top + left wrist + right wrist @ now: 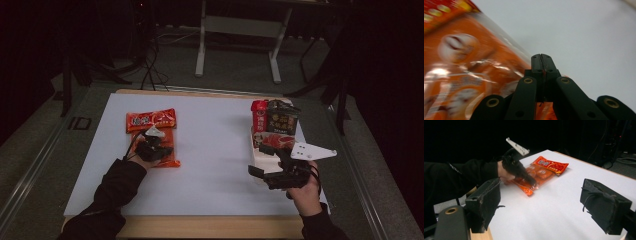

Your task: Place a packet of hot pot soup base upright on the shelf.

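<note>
The left gripper [161, 149] has its matte black jaws pinched together on the edge of a glossy, crinkled orange packet [167, 145], which lies flat on the smooth white table [210, 160], just below a second flat red-orange packet [151, 120]. Far to the right of the orange packet, the right gripper [262, 175] holds its padded, blocky jaws wide apart beside a white box [260, 157] of upright printed packets [280, 122]

The left tool [159, 150] has its jaws pressed together, forearm angled in from the lower left. The right tool [256, 172] stands wide open, pointing left.
</note>
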{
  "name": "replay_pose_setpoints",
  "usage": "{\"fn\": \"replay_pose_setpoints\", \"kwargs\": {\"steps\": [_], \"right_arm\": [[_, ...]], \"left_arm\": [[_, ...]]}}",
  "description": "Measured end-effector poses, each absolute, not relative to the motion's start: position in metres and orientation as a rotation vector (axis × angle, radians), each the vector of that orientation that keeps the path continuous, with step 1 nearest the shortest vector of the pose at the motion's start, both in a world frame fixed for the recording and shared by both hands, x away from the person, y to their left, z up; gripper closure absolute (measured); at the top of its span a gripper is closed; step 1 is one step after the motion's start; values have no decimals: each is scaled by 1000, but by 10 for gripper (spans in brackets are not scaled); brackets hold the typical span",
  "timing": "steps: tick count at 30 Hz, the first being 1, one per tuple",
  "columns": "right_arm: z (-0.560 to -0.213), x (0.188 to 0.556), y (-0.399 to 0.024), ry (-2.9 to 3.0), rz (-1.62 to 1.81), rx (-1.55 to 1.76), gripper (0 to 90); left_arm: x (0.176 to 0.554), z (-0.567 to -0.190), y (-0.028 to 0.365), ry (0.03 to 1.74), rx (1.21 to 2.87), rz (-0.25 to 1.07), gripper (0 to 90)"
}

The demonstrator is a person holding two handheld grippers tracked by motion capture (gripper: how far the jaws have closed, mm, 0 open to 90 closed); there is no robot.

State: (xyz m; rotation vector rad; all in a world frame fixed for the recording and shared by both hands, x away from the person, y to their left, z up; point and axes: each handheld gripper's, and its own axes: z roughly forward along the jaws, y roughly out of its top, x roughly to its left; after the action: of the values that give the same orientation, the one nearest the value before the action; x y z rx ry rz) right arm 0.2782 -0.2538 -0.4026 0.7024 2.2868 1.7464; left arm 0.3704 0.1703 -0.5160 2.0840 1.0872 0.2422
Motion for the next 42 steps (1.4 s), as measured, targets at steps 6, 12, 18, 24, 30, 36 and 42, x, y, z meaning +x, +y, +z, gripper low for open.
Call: {"fn": "replay_pose_setpoints", "kwargs": {"steps": [6,12,18,24,30,36,42], "right_arm": [[-404,278,-252,2294,1742,697,163],[-404,279,-251,2301,1743,698,162],[-407,280,-250,2309,1741,704,162],[-408,282,-249,2317,1741,706,163],[-408,282,-250,2313,1743,711,163],[-409,284,-249,2321,1739,717,163],[-409,283,-248,2322,1738,711,163]], "left_arm": [[387,-501,208,1197,2019,336,900],[408,-502,241,1300,1961,421,900],[422,-517,260,1368,1940,504,900],[432,-527,261,1380,1959,521,900],[439,-534,261,1400,1969,541,900],[443,-538,257,1399,1999,528,900],[442,-538,244,1364,2022,478,900]]}}
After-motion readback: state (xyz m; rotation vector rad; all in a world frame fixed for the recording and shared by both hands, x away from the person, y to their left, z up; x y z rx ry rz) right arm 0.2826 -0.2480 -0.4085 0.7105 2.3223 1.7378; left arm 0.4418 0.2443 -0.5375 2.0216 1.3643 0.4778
